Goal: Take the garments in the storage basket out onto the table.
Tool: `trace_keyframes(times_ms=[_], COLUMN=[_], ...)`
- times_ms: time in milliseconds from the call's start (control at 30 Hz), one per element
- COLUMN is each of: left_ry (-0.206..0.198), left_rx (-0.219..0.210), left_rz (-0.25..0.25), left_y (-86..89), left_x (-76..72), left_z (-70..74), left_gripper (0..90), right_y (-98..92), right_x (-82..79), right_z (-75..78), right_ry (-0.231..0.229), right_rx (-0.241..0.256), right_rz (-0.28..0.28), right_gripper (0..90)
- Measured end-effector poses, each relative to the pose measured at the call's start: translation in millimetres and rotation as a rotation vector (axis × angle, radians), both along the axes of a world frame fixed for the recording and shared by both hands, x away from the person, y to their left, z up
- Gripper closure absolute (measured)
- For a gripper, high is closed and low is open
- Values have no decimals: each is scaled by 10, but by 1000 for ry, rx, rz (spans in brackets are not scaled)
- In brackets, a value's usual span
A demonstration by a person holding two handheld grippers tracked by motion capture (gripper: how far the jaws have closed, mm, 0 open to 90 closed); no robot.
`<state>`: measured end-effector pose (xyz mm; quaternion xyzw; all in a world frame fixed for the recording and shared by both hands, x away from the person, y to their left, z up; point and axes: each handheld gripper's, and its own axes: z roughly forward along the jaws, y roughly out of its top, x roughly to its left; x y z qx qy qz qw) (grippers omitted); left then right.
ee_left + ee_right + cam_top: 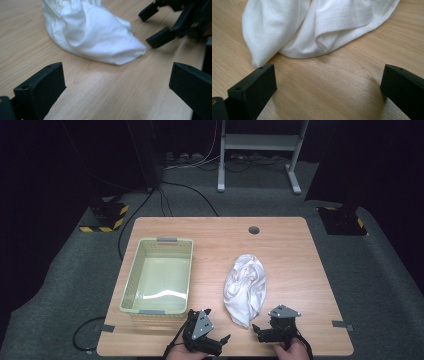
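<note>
A crumpled white cloth (245,287) lies on the wooden table (292,260), right of centre. My left gripper (223,343) rests near the front edge, jaws open and pointing right toward the cloth's near tip. My right gripper (257,332) sits just right of that tip, open, jaws pointing left. In the left gripper view the cloth (95,35) lies ahead of the open left gripper (117,85), with the right gripper (151,26) beyond it at upper right. The right gripper view has the cloth (312,25) close ahead of the right gripper (329,85), nothing between the jaws.
A pale green plastic basket (167,240) stands empty on the left half of the table. A round cable hole (254,229) sits near the far edge. Beyond the table are grey carpet, cables and a metal stand (260,142).
</note>
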<state>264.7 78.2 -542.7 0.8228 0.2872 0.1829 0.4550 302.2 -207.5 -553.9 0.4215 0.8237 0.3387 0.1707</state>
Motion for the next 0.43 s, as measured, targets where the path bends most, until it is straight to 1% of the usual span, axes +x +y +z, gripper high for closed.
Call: trace_keyframes(times_ms=[33, 100, 133, 167, 233, 300, 367, 433], left_ry=[0, -10, 0, 0, -21, -16, -24, -32], left_rx=[21, 79, 97, 115, 112, 126, 143, 140], left_rz=[1, -5, -1, 9, 3, -3, -9, -24], left_y=[-8, -22, -26, -30, -15, -22, -31, -28], left_x=[7, 25, 32, 37, 34, 35, 21, 8], left_z=[-28, -110, -126, -130, -127, -132, -135, -135], left_gripper=[7, 7, 8, 6, 8, 8, 8, 8], right_y=[1, 0, -1, -1, 1, 8, 13, 14], right_x=[0, 0, 0, 0, 0, -2, -3, -3], right_z=[0, 0, 0, 0, -1, -2, -3, -3], right_ry=[-1, 0, 0, 0, -1, -3, -6, -5], right_rx=[-1, 0, 2, 2, -1, -7, -15, -16], right_rz=[0, 0, 0, 0, 0, 1, 1, 1], right_gripper=[0, 0, 0, 0, 0, 0, 0, 0])
